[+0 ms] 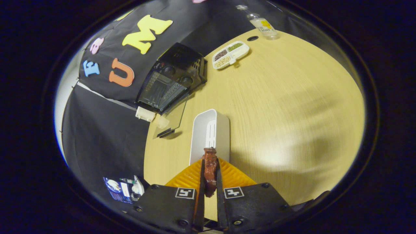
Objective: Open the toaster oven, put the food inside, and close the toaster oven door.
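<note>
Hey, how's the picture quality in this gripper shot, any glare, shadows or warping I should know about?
Gripper view: strong fisheye warping, so the table edge bows; a soft bright patch and broad blurry shadows lie on the wood beyond the fingers; the toaster oven door glass is dim with faint reflections; the bottle at the far rim looks slightly soft; the gripper shut on the food is fairly sharp.

Food held, oven open
A reddish-brown food strip [210, 170] stood pinched between the fingers; the black toaster oven [172, 79] sat beyond, door down.

The food [210, 169] was reddish-brown, the toaster oven [170, 79] black, the bin [209, 135] white — all on a pale, wood-grained table [286, 107].
</note>
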Tool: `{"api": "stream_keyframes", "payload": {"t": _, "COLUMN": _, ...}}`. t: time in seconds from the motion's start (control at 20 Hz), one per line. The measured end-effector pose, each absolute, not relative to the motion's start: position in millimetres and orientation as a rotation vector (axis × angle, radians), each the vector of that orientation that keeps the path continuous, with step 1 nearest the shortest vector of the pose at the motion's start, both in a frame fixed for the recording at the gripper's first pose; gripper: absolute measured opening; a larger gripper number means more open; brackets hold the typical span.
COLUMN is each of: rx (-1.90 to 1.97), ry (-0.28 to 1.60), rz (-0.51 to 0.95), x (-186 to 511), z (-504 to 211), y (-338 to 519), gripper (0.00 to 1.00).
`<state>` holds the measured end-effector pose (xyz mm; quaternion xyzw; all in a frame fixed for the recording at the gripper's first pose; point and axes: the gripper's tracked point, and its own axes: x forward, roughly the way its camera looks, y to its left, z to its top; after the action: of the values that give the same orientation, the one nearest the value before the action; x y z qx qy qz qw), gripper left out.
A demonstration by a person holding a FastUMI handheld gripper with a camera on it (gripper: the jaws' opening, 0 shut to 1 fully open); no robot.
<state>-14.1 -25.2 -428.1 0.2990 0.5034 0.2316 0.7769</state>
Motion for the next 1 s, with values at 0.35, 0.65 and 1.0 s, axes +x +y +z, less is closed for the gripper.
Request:
{"api": "stream_keyframes", "payload": {"t": 0.35, "rx": 0.691, "ry": 0.969, "rz": 0.551, "x": 4.2, "z": -358.9, "y": -17.2, "gripper": 0.17}}
{"api": "stream_keyframes", "payload": {"t": 0.65, "rx": 0.7, "ry": 0.886, "rz": 0.544, "x": 21.4, "z": -319.9, "y": 34.0, "gripper": 0.16}}
{"api": "stream_keyframes", "payload": {"t": 1.0, "rx": 0.812, "ry": 0.811, "rz": 0.538, "x": 61.6, "z": -312.0, "y": 128.7, "gripper": 0.17}}
